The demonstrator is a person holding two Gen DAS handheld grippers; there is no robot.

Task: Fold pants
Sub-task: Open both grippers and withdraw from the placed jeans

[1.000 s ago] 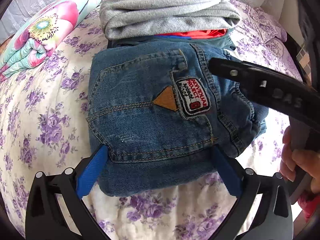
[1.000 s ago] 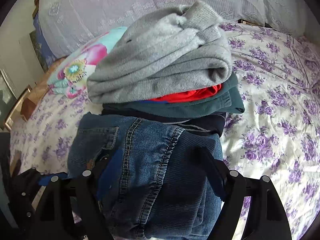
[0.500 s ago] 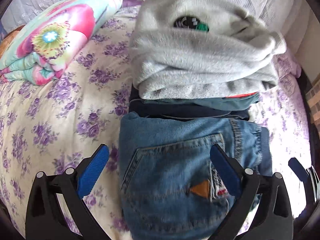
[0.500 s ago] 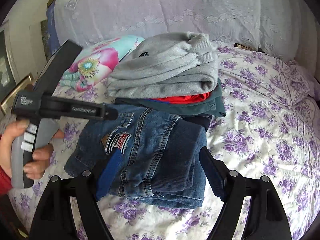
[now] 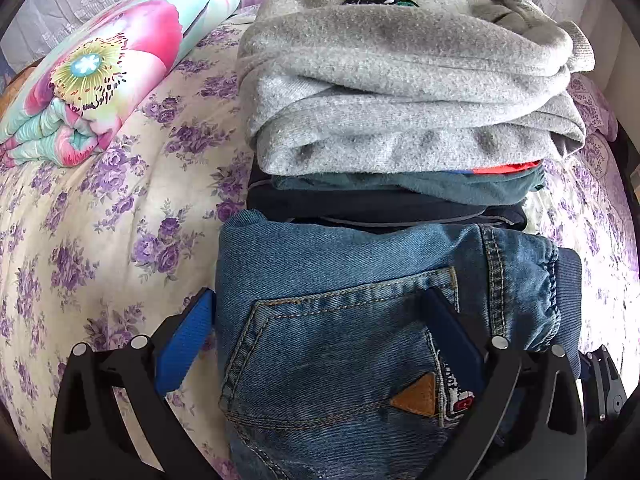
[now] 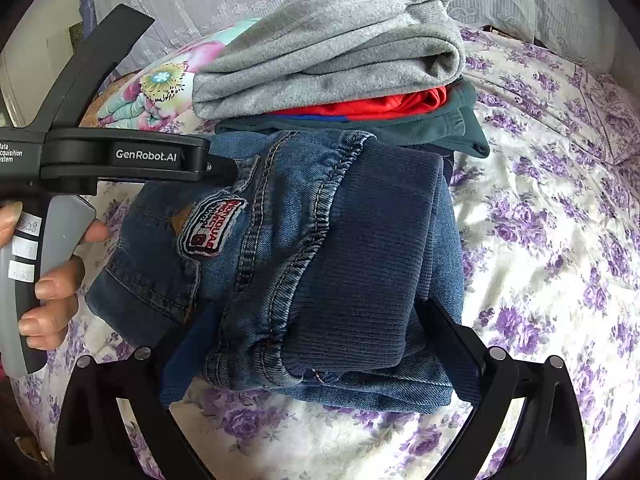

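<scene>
Jeans (image 5: 360, 320) folded, butting clothes stack (image 5: 400, 120); floral quilt (image 5: 100, 80) leftward.

"GenRobot.AI" on left claw (image 6: 216, 168) body.

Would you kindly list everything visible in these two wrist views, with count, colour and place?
folded jeans: one, blue denim with a patch, on the bed in front of the pile
grey sweatshirt: one, grey, top of the pile
red garment: one, red, under the sweatshirt
teal garment: one, dark teal, below the red one
floral quilt: one, pink and turquoise, folded, far left
bedsheet: one, white with purple flowers, under everything
left gripper: one, black with blue pads, open around the jeans
right gripper: one, black, open around the jeans
left hand: one, on the grey handle
</scene>
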